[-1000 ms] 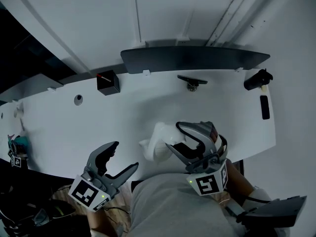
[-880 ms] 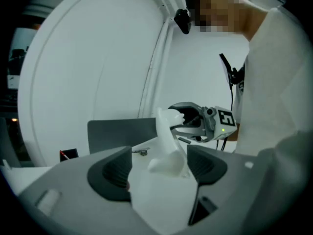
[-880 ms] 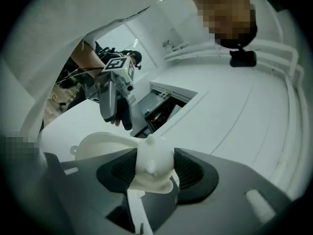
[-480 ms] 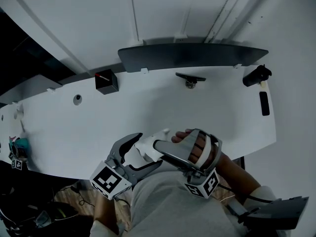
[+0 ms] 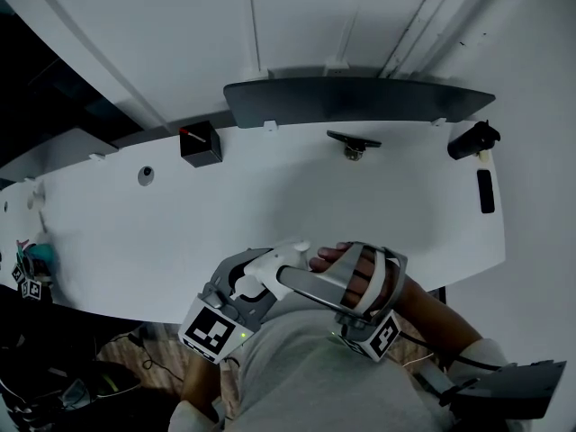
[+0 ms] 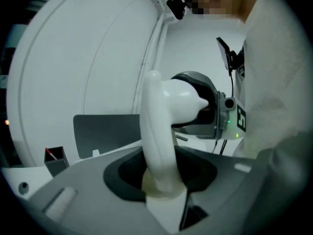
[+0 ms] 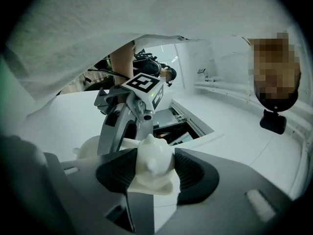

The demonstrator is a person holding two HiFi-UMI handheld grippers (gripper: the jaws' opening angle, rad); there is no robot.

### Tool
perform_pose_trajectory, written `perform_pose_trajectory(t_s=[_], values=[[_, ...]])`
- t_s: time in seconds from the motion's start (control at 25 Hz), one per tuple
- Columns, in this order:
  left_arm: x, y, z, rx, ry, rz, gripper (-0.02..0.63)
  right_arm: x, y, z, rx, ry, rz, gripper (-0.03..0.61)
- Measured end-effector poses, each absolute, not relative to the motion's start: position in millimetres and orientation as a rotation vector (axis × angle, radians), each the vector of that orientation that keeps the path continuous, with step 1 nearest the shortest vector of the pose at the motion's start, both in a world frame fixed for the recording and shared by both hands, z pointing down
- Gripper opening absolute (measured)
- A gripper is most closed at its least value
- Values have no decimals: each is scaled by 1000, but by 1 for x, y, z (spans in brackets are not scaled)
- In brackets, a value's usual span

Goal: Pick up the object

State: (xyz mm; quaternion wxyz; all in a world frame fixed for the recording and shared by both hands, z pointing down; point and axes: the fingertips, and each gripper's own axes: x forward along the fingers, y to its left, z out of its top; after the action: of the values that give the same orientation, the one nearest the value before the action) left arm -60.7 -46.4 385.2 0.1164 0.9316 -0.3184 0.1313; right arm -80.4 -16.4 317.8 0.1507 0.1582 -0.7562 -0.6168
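Where right gripper (image 7: 155, 173) closes, white object (image 6: 157, 131) sits pinched.

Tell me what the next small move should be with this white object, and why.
Probably ease the right gripper fingers open. The white object sits between both grippers' fingers at once, and the left gripper has just been closing its fingers onto it, so the left looks ready to carry it alone.
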Motion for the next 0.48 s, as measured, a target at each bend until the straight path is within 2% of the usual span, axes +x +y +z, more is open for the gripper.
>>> perform_pose_trajectory(t_s=[0.32, 0.48], values=[[-64, -48, 383, 2740, -1001, 331, 163, -83, -11, 318, 455, -2129, -1888, 241], [-70, -52, 379, 2698, -1050, 224, 161, -84, -8, 322, 441, -2122, -1903, 305]])
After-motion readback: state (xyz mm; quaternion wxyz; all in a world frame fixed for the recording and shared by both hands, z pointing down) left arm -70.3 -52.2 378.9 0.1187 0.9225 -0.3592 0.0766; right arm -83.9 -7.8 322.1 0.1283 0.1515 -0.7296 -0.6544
